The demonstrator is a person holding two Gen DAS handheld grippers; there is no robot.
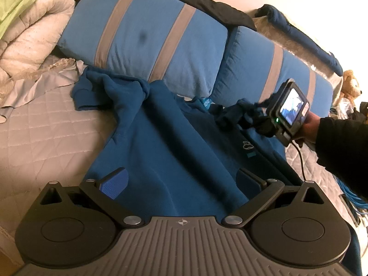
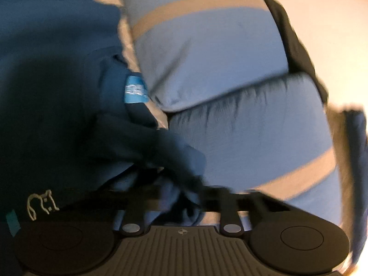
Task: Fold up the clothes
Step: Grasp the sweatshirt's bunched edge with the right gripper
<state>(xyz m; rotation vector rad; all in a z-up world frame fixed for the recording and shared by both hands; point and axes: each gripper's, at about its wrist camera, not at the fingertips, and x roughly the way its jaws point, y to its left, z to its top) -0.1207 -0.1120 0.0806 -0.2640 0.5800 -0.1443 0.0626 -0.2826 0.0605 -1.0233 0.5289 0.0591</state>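
Note:
A teal-blue sweatshirt [image 1: 174,142] lies spread on the bed, one sleeve [image 1: 99,89] bunched at the left below the pillows. My left gripper [image 1: 181,179] hovers over its lower part, open, with the blue pads wide apart and nothing between them. At the right, a person's hand holds my right gripper [image 1: 253,117], which is shut on a bunched piece of the sweatshirt by the collar. In the blurred right wrist view, the right gripper [image 2: 179,197] pinches dark blue cloth. The sweatshirt's light blue neck label [image 2: 135,89] and embroidered chest logo [image 2: 41,203] show.
Two blue pillows with grey stripes [image 1: 142,39] [image 1: 271,76] lie across the head of the quilted mattress [image 1: 46,128]. A white duvet [image 1: 30,27] is piled at the left. A black garment [image 1: 207,4] lies behind the pillows. A teddy bear [image 1: 349,85] and a blue cable [image 1: 354,195] sit at the right.

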